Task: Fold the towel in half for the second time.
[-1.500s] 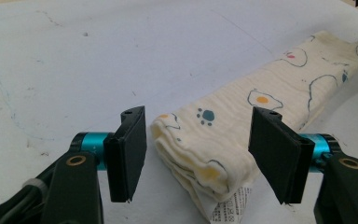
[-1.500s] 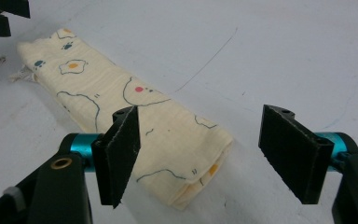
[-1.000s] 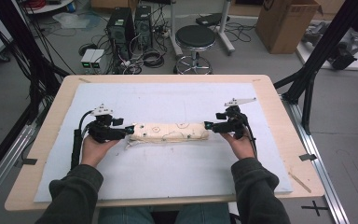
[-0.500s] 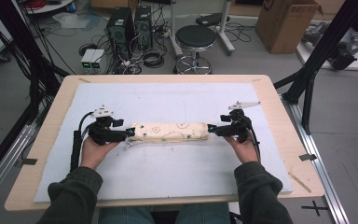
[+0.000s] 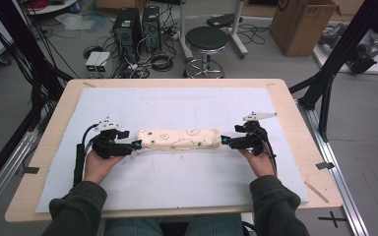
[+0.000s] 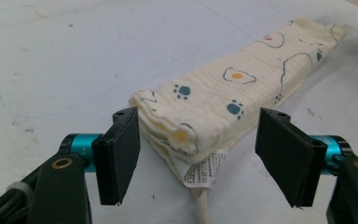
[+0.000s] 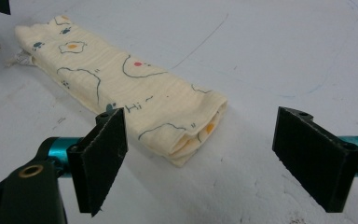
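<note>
A cream cloth [image 5: 179,139] printed with fried eggs and paw marks lies folded into a long strip across the white mat. My left gripper [image 5: 137,144] is at its left end and my right gripper [image 5: 225,141] at its right end. In the left gripper view the cloth [image 6: 242,88] ends between the wide-set jaws of the left gripper [image 6: 199,116], a care label hanging from its near edge. One pad [image 6: 119,149] is right beside the folds and the other stands apart. In the right gripper view the cloth [image 7: 121,84] reaches in between the spread jaws of the right gripper [image 7: 201,116], untouched. Both pairs of jaws have just been opening.
The white mat [image 5: 187,103] covers most of the wooden table [image 5: 295,123]. A small wooden stick [image 5: 316,191] lies near the table's front right corner. Beyond the far edge stand a stool [image 5: 206,42], computer cases and cables on the floor.
Both hands stay at the cloth's ends, the right one a touch farther right. The cloth lies where it was.
</note>
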Demonstrator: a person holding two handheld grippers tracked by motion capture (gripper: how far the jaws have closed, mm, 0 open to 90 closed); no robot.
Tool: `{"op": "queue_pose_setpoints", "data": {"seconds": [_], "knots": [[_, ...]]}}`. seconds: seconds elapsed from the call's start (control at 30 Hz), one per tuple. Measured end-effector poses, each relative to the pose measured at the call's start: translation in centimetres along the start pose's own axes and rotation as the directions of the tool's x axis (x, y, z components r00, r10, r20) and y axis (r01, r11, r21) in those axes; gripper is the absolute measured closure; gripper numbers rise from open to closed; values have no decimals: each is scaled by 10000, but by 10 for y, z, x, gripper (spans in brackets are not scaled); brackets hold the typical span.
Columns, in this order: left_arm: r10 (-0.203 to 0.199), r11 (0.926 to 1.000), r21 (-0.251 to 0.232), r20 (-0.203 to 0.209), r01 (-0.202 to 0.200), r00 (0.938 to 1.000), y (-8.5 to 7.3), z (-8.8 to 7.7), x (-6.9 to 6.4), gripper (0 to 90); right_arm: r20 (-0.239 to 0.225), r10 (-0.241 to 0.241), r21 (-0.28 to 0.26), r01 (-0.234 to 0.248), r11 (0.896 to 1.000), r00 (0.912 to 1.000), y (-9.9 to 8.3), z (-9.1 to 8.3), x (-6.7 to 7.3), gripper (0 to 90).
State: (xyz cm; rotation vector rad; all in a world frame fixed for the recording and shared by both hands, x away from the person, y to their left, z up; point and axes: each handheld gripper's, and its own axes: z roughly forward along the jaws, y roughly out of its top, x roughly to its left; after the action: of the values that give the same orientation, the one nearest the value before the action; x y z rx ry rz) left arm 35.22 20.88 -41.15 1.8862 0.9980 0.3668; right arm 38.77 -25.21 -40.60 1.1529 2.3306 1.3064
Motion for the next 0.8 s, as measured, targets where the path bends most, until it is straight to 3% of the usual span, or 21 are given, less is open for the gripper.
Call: {"op": "queue_pose_setpoints", "data": {"seconds": [0.8], "knots": [[358,9994,33,67,-359,9993,-13,-14,-8,300,41,-118,-150,119,9998,9999,-14,-16,7,161]]}}
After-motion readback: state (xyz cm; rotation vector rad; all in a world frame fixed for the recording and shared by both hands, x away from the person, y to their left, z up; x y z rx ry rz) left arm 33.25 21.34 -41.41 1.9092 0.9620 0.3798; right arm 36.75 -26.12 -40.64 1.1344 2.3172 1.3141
